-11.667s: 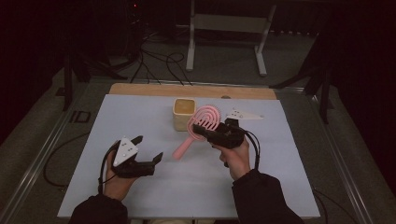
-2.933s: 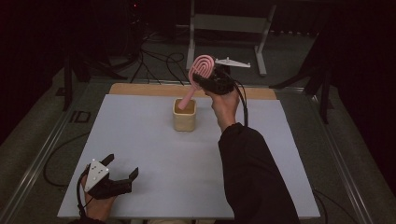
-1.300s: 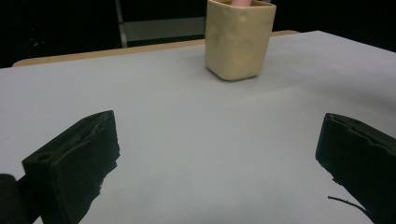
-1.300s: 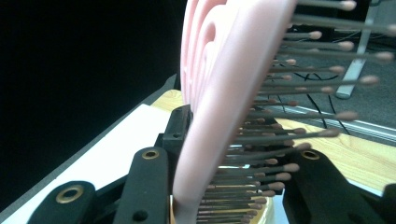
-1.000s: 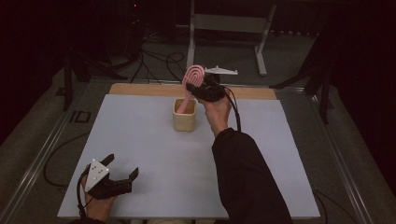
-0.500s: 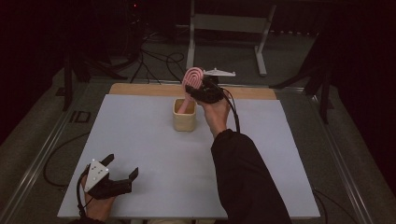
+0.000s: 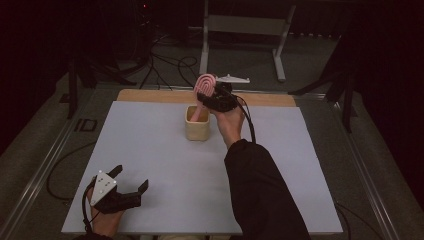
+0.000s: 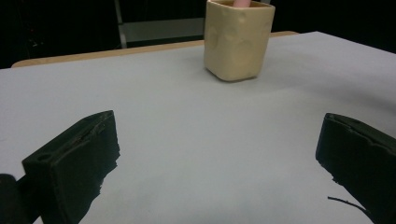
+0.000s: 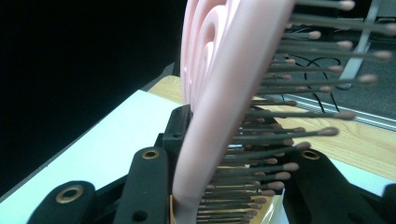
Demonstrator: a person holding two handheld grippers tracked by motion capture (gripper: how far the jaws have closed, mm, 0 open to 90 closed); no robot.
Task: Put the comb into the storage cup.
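1. The jaws of the right gripper (image 7: 216,97) pinch the head of a pink hairbrush (image 7: 204,87); in the right gripper view the black jaws clamp it from both sides, with the pink head (image 9: 219,93) between them and its bristles sticking out toward 3 o'clock.
2. The jaws of the left gripper (image 7: 131,186) stand spread wide with nothing between them; in the left gripper view only bare white tabletop (image 8: 196,140) lies between the two black fingers (image 8: 74,163).
3. The hairbrush stands nearly upright, head on top, and its handle runs down into the cream cup (image 7: 198,124). In the high view the handle's lower end is inside the cup's mouth; whether it touches the bottom I cannot tell.
4. The cup sits on the white table (image 7: 150,150) at about 12 o'clock from the table's middle, near the wooden strip (image 7: 150,96) along the far edge. In the left gripper view it appears at 12 o'clock, upright, with a bit of pink at its rim (image 8: 238,37).
5. The right hand (image 7: 229,120) is just at 3 o'clock of the cup, and the dark sleeve (image 7: 260,190) runs back toward 6 o'clock.
6. The left gripper is at about 7 o'clock on the table, near the front edge, well apart from the cup.
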